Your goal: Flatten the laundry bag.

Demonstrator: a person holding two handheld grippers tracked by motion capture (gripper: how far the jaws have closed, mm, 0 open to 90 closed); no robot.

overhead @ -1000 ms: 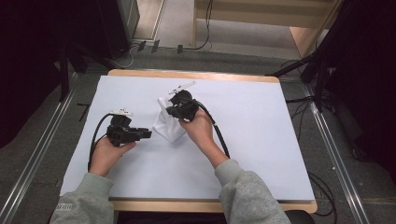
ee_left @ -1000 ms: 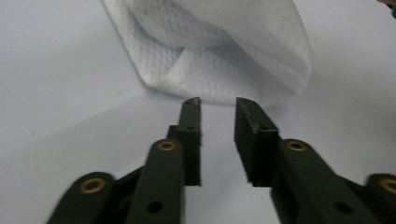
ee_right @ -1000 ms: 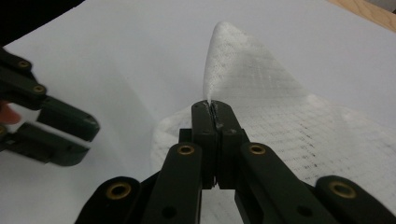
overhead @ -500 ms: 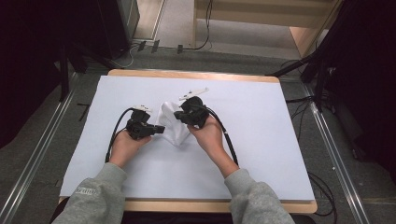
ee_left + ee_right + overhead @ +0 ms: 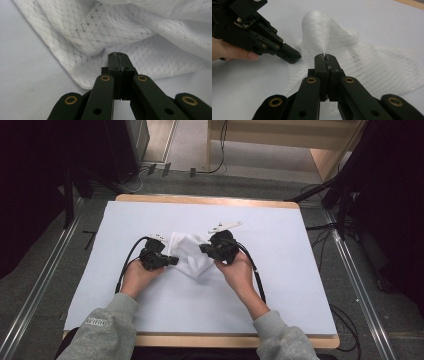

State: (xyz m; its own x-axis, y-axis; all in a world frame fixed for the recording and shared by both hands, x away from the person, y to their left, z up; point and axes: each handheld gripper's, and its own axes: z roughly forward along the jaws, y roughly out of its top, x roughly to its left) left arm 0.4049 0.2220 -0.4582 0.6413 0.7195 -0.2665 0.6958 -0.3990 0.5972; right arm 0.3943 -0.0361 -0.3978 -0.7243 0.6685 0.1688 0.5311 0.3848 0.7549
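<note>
A white mesh cloth [image 5: 192, 256] lies crumpled in the middle of the table. My left gripper [image 5: 174, 261] sits at the cloth's left edge with its jaws shut. In the left gripper view, a fold of the cloth [image 5: 112, 30] puckers into the closed tip of the left gripper [image 5: 117, 54]. My right gripper [image 5: 203, 248] is at the cloth's right side. In the right gripper view, the right gripper [image 5: 325, 56] is shut on the cloth [image 5: 362, 62], which rises in a peak from the jaws. The left gripper [image 5: 295, 56] touches the cloth's near edge there.
A white sheet [image 5: 300, 285] covers the wooden table [image 5: 210, 200]. A black cable [image 5: 257, 280] trails from each gripper toward the person. Metal rails [image 5: 45, 290] run along the floor on both sides, and dark equipment stands at the left and right.
The left gripper has moved right and down to the cloth's left edge, and its jaws have come together. The right gripper has shifted right with the cloth in it.
</note>
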